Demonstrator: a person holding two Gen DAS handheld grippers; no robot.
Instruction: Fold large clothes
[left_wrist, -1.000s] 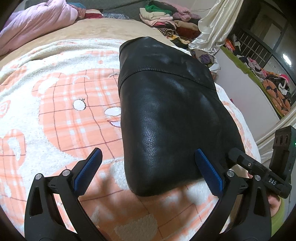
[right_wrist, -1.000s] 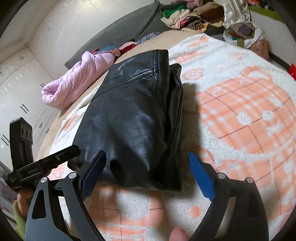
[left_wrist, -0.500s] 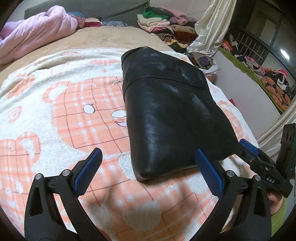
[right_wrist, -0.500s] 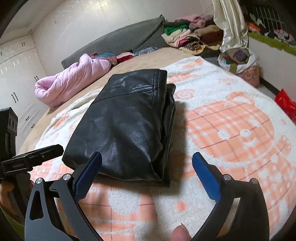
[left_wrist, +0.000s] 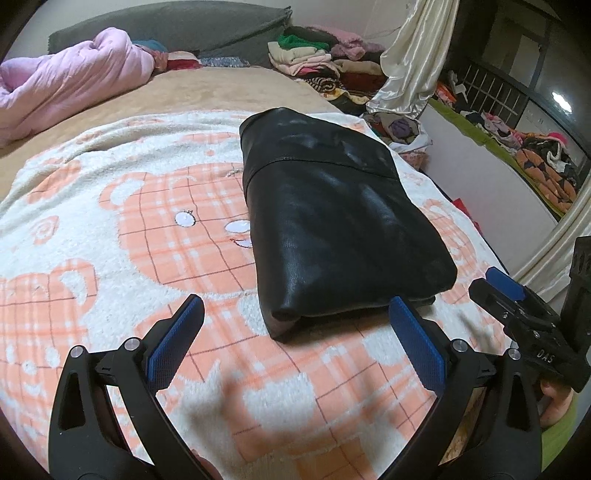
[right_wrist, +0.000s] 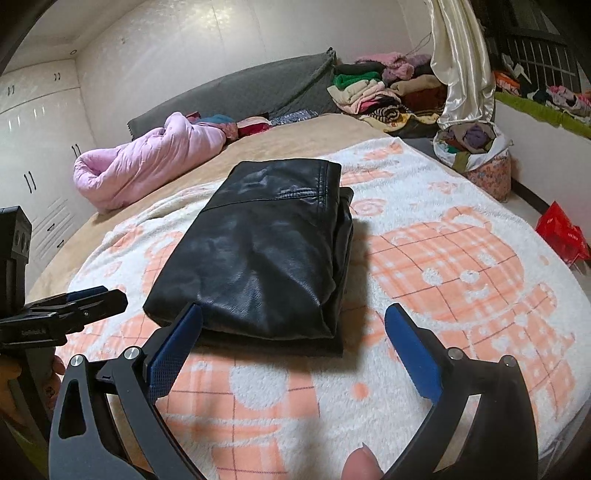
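A black leather jacket (left_wrist: 332, 225) lies folded into a thick rectangle on a white and orange bear-print blanket (left_wrist: 110, 236) on the bed; it also shows in the right wrist view (right_wrist: 258, 251). My left gripper (left_wrist: 295, 314) is open and empty, above the blanket just short of the jacket's near edge. My right gripper (right_wrist: 293, 325) is open and empty, also just short of the near edge. Each gripper shows at the side of the other's view: the right gripper (left_wrist: 517, 306) and the left gripper (right_wrist: 74, 306).
A pink quilt (right_wrist: 147, 155) lies bunched at the bed's far left. Piles of clothes (right_wrist: 376, 92) sit at the far end, beside a cream curtain (right_wrist: 461, 59). A bag of clothes (right_wrist: 476, 155) and a red bag (right_wrist: 561, 232) stand on the floor to the right.
Both grippers have drawn back from the folded jacket and risen; the jacket now lies farther from the fingers and stays still on the blanket.
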